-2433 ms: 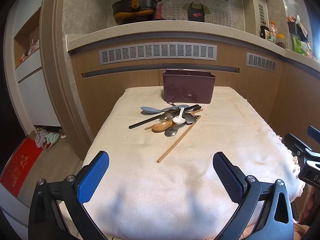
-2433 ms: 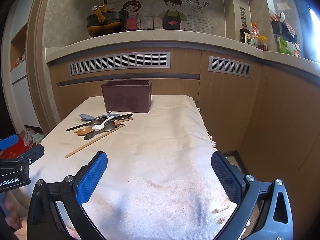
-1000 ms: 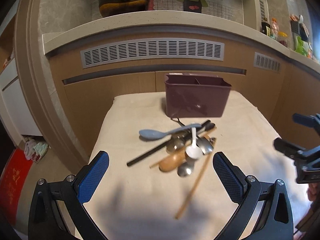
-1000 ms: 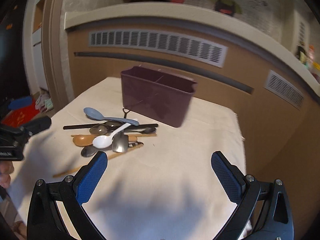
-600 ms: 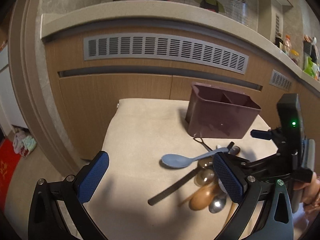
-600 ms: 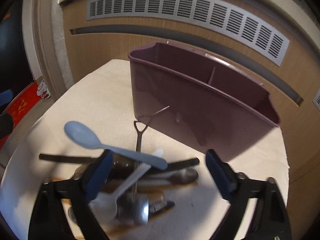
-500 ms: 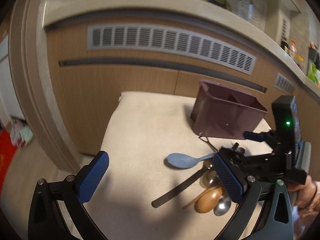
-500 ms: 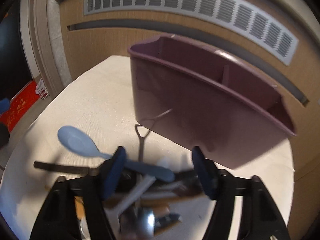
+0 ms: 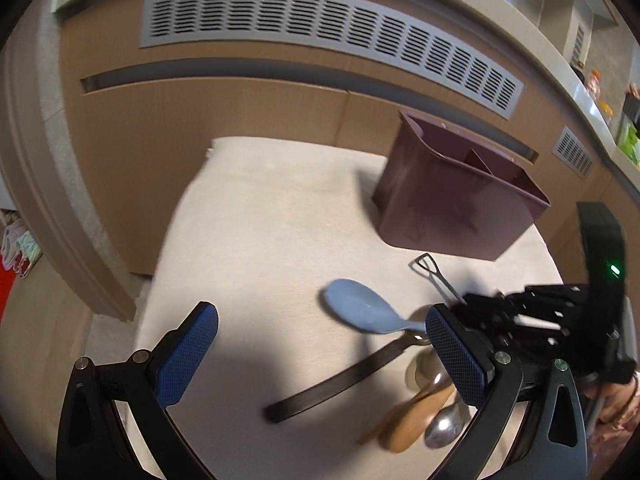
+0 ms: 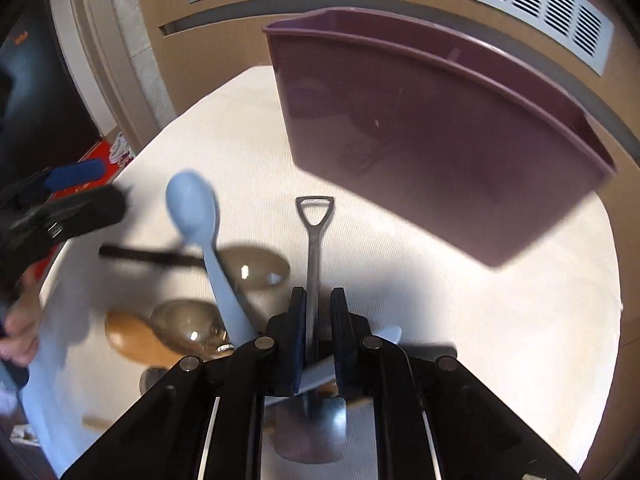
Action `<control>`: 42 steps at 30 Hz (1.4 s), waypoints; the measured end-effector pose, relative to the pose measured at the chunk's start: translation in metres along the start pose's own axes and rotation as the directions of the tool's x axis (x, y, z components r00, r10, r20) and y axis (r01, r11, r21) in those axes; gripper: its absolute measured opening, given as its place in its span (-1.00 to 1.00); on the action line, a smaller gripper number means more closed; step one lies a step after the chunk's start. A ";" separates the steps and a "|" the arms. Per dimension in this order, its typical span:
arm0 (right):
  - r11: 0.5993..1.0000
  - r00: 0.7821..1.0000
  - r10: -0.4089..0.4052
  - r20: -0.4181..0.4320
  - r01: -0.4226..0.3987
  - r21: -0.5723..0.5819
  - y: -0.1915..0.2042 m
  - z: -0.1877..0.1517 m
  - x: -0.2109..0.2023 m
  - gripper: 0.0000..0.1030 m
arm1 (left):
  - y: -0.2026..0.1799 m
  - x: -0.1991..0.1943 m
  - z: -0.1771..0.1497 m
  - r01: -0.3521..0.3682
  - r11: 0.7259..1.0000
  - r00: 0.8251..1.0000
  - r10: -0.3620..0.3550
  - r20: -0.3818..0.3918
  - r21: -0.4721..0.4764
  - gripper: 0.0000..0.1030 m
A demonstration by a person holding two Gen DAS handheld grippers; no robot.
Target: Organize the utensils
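A pile of utensils lies on the cloth-covered table in front of a dark purple two-compartment caddy. My right gripper points down into the pile. Its jaws are closing, and the handle of a metal shovel-shaped spoon stands between the pads, which are tight against it. A light blue spoon lies across the pile to the left. My left gripper hangs open just left of the pile, empty, its right finger over the blue spoon's handle.
A black chopstick, a wooden spoon and metal spoons lie under and beside the blue spoon. A wooden counter front with vents rises behind the table. The cloth's left edge drops to the floor. A hand shows at the left.
My right gripper dropped onto the pile and its jaws went from wide apart to nearly together around the shovel spoon's handle. The left gripper moved closer in, to the pile's left side.
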State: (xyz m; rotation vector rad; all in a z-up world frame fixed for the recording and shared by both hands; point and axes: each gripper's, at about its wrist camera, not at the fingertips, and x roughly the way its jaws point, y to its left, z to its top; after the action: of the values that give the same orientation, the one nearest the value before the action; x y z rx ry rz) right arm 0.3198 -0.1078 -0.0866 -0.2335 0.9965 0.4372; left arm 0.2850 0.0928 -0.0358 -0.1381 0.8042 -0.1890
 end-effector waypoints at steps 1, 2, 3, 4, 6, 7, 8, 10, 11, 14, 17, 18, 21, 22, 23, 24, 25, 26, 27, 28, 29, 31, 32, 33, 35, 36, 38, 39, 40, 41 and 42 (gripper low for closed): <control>1.000 1.000 0.000 -0.002 0.000 -0.001 -0.003 -0.004 -0.004 -0.80 | -0.004 0.004 0.001 0.009 1.000 1.000 -0.009 -0.011 0.005 1.00; 1.000 1.000 -0.008 -0.003 0.008 -0.006 -0.005 -0.008 -0.007 -0.79 | -0.010 0.007 0.001 0.020 1.000 1.000 -0.020 -0.021 0.012 1.00; 1.000 1.000 -0.025 -0.001 0.025 -0.014 -0.007 -0.013 -0.011 -0.79 | -0.014 0.009 0.000 0.030 0.999 0.999 -0.030 -0.029 0.022 1.00; 0.999 0.999 -0.045 0.003 0.045 -0.019 -0.008 -0.017 -0.014 -0.79 | -0.020 0.012 0.000 0.043 0.998 0.998 -0.041 -0.038 0.035 1.00; 0.998 0.998 -0.065 0.019 0.066 -0.017 -0.012 -0.023 -0.022 -0.76 | -0.032 0.018 -0.002 0.075 0.995 0.995 -0.071 -0.065 0.067 0.99; 0.997 0.997 -0.070 0.029 0.070 -0.011 -0.015 -0.026 -0.028 -0.73 | -0.036 0.021 -0.002 0.087 0.993 0.993 -0.081 -0.081 0.076 0.97; 0.997 0.996 -0.081 0.041 0.081 -0.003 -0.018 -0.029 -0.033 -0.62 | -0.040 0.023 -0.003 0.091 0.993 0.992 -0.083 -0.098 0.078 0.89; 0.993 0.991 -0.119 0.067 0.119 0.009 -0.025 -0.036 -0.043 -0.14 | -0.044 0.026 -0.003 0.097 0.993 0.988 -0.089 -0.129 0.062 0.74; 0.989 0.986 -0.146 0.082 0.145 0.013 -0.029 -0.040 -0.046 0.22 | -0.045 0.027 -0.003 0.111 0.993 0.983 -0.103 -0.151 0.042 0.65; 0.973 0.964 -0.232 0.129 0.232 0.014 -0.034 -0.048 -0.057 0.32 | -0.050 0.040 0.001 0.092 0.996 0.968 -0.091 -0.233 -0.004 0.54; 0.967 0.956 -0.254 0.145 0.251 0.036 -0.045 -0.062 -0.067 0.33 | -0.055 0.055 0.007 0.050 0.998 0.963 -0.056 -0.264 -0.027 0.53; 0.964 0.953 -0.264 0.146 0.260 0.048 -0.048 -0.065 -0.069 0.38 | -0.054 0.058 0.009 0.037 0.999 0.963 -0.044 -0.267 -0.032 0.53; 0.948 0.937 -0.318 0.146 0.310 0.074 -0.056 -0.078 -0.075 0.51 | -0.059 0.072 0.017 -0.007 1.000 0.965 0.001 -0.264 -0.023 0.46; 0.943 0.932 -0.332 0.144 0.323 0.082 -0.059 -0.082 -0.074 0.52 | -0.063 0.078 0.019 -0.025 1.000 0.965 0.023 -0.262 -0.005 0.33; 0.941 0.931 -0.337 0.139 0.327 0.089 -0.063 -0.087 -0.075 0.58 | -0.068 0.083 0.021 -0.053 0.998 0.965 0.057 -0.255 0.026 0.23; 0.941 0.932 -0.336 0.134 0.326 0.095 -0.063 -0.087 -0.073 0.67 | -0.072 0.085 0.022 -0.073 0.996 0.966 0.084 -0.244 0.053 0.18; 0.943 0.935 -0.328 0.135 0.316 0.100 -0.064 -0.089 -0.074 0.71 | -0.076 0.088 0.021 -0.094 0.992 0.967 0.112 -0.228 0.086 0.06; 0.946 0.938 -0.318 0.139 0.305 0.106 -0.065 -0.091 -0.074 0.83 | -0.080 0.090 0.021 -0.113 0.986 0.967 0.138 -0.214 0.124 -0.06; 0.950 0.941 -0.307 0.144 0.293 0.112 -0.065 -0.090 -0.073 0.95 | -0.082 0.090 0.019 -0.126 0.980 0.967 0.155 -0.202 0.152 -0.09; 0.954 0.945 -0.290 0.151 0.274 0.118 -0.066 -0.090 -0.075 0.98 | -0.083 0.090 0.018 -0.129 0.976 0.969 0.162 -0.189 0.173 -0.19; 0.958 0.949 -0.274 0.158 0.255 0.129 -0.067 -0.090 -0.075 0.98 | -0.082 0.088 0.016 -0.122 0.975 0.972 0.156 -0.176 0.186 -0.32; 0.964 0.957 -0.240 0.163 0.215 0.156 -0.070 -0.085 -0.078 0.98 | -0.079 0.082 0.012 -0.103 0.975 0.974 0.139 -0.179 0.197 -0.43; 0.964 0.961 -0.231 0.155 0.203 0.174 -0.071 -0.082 -0.078 0.98 | -0.077 0.079 0.010 -0.087 0.977 0.975 0.124 -0.184 0.196 -0.49; 0.962 0.963 -0.227 0.145 0.199 0.187 -0.072 -0.077 -0.077 0.98 | -0.075 0.074 0.006 -0.065 0.979 0.976 0.103 -0.191 0.195 -0.50; 0.966 0.968 -0.210 0.138 0.184 0.180 -0.069 -0.066 -0.075 0.98 | -0.072 0.064 -0.005 -0.023 0.980 0.976 0.065 -0.207 0.200 -0.52; 0.972 0.971 -0.196 0.137 0.174 0.161 -0.065 -0.061 -0.073 0.98 | -0.072 0.060 -0.008 -0.005 0.979 0.975 0.049 -0.216 0.202 -0.53; 0.974 0.970 -0.204 0.133 0.187 0.127 -0.052 -0.051 -0.069 0.96 | -0.071 0.049 -0.019 0.026 0.978 0.975 0.021 -0.221 0.205 -0.53; 0.973 0.969 -0.211 0.128 0.196 0.120 -0.047 -0.047 -0.067 0.85 | -0.069 0.044 -0.023 0.045 0.979 0.973 0.002 -0.229 0.198 -0.53; 0.973 0.970 -0.212 0.121 0.199 0.115 -0.042 -0.042 -0.064 0.72 | -0.068 0.042 -0.026 0.056 0.979 0.973 -0.010 -0.232 0.194 -0.53; 0.974 0.972 -0.209 0.110 0.198 0.107 -0.037 -0.036 -0.059 0.44 | -0.066 0.039 -0.029 0.066 0.980 0.972 -0.020 -0.235 0.189 -0.53; 0.975 0.974 -0.207 0.096 0.197 0.103 -0.034 -0.031 -0.054 0.28 | -0.064 0.038 -0.030 0.071 0.980 0.972 -0.025 -0.235 0.188 -0.53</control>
State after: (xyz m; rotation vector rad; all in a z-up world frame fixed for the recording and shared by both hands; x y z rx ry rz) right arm 0.2870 -0.1636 -0.0574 -0.2235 0.8762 0.2150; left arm 0.2811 0.0207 -0.0706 0.0509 1.0101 -0.3331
